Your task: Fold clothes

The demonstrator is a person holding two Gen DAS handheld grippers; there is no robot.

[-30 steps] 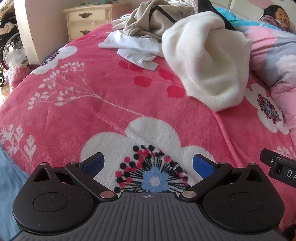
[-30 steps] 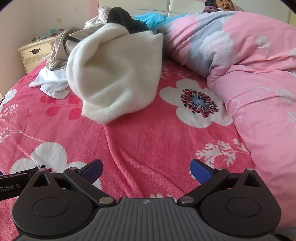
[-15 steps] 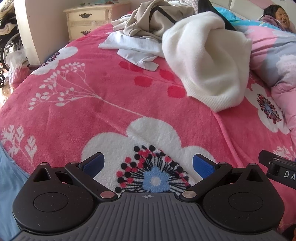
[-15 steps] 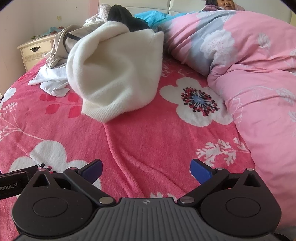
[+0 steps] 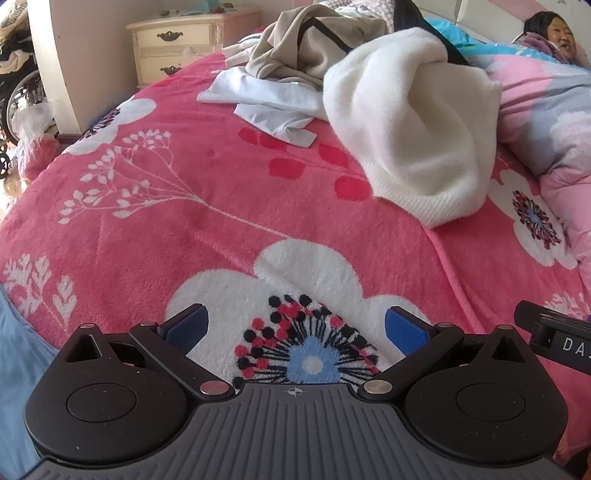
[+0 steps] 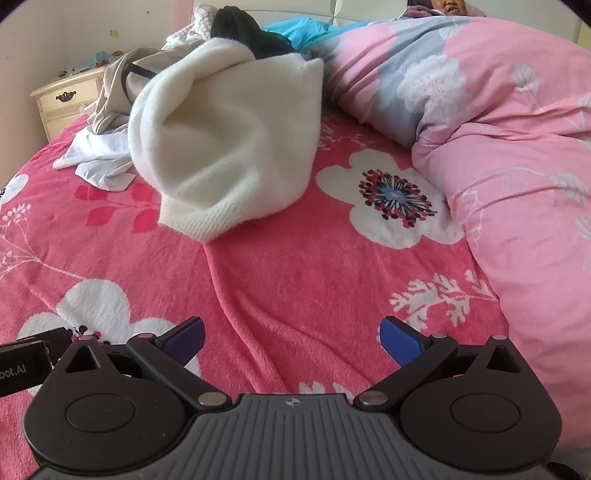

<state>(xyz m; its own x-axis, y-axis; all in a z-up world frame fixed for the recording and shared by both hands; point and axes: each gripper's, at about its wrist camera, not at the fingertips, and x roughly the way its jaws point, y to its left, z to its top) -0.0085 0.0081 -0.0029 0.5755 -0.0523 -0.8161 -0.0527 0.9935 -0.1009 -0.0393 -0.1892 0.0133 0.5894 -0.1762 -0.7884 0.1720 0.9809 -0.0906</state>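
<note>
While both claws hover low over the pink floral blanket (image 5: 207, 206), neither grips anything: the left claw (image 5: 297, 328) is spread wide, its blue fingertips (image 5: 186, 326) framing a white flower with a blue centre, and the right claw (image 6: 291, 338) is likewise released over a wrinkle in the pink fleece. The clothes lie in a heap farther up the bed, well apart from both claws. Nearest is a cream fleece garment (image 6: 229, 147), bunched and folded over itself, its ribbed hem resting on the blanket. Just behind it to the left, a white shirt (image 5: 266, 99) lies crumpled flat, with a beige garment with a dark stripe (image 5: 306, 48) piled on top of it, and a black piece of clothing (image 6: 243, 31) pokes up behind the cream one. To the right, a pink and grey quilt (image 6: 517, 129) covers a person (image 5: 554, 33) lying at the head of the bed. A cream nightstand (image 5: 177, 40) stands beside the bed at the far left.
</note>
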